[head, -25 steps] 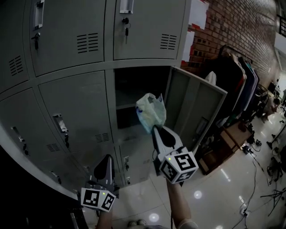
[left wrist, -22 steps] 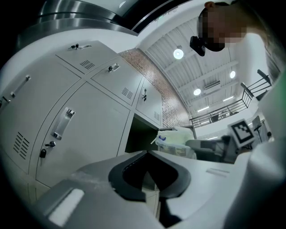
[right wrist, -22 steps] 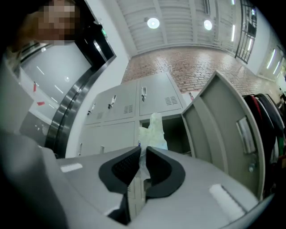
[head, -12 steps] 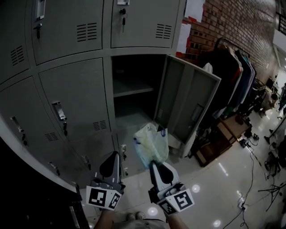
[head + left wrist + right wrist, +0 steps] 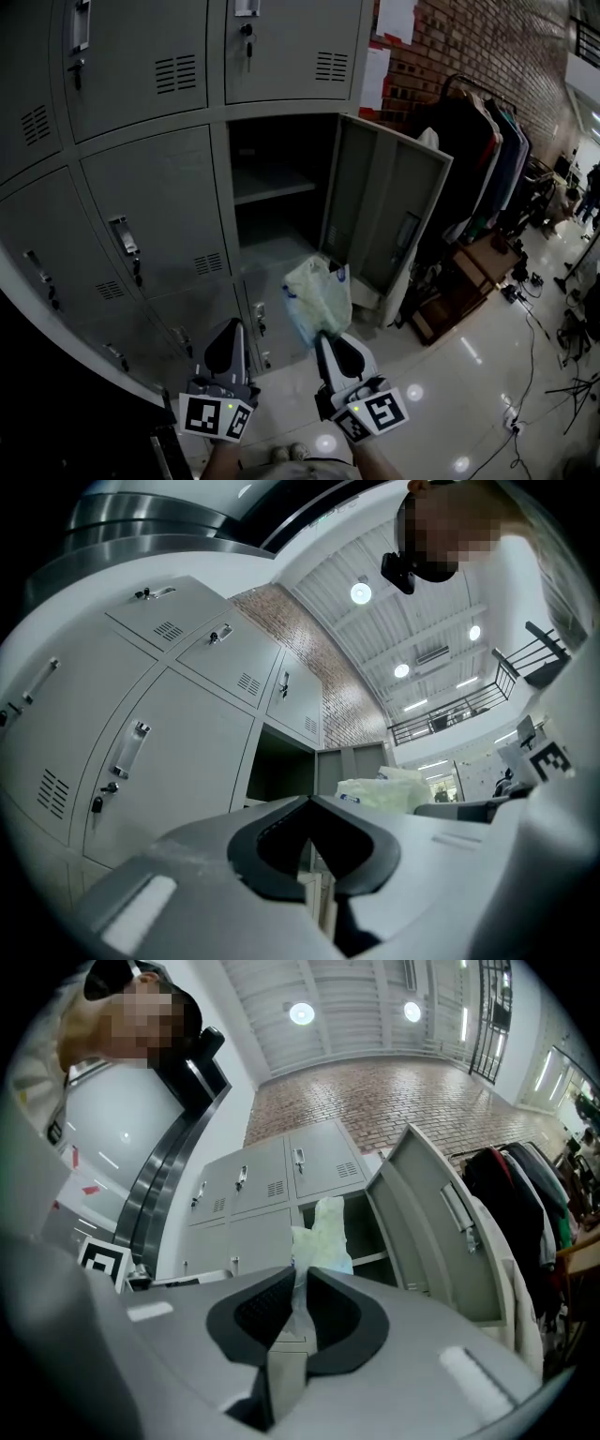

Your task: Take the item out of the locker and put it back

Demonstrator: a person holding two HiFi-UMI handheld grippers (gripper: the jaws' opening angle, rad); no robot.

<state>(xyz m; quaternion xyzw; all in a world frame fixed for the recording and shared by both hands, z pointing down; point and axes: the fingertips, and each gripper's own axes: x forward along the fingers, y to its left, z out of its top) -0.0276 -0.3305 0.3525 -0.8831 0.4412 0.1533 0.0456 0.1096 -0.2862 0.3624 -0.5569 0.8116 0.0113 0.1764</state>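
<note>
so the right gripper (image 5: 324,336) is pinched tight on the neck of a pale, crumpled plastic bag (image 5: 317,295), which sticks up from its jaws in mid-air. the bag is outside the open locker compartment (image 5: 246,150), in front of its lower edge. the locker door (image 5: 375,220) hangs swung out to the right, and a shelf (image 5: 272,183) crosses the dark inside. the left gripper (image 5: 232,328) sits just beside the right one, jaws together on nothing, aimed at a closed lower door (image 5: 164,216).
</note>
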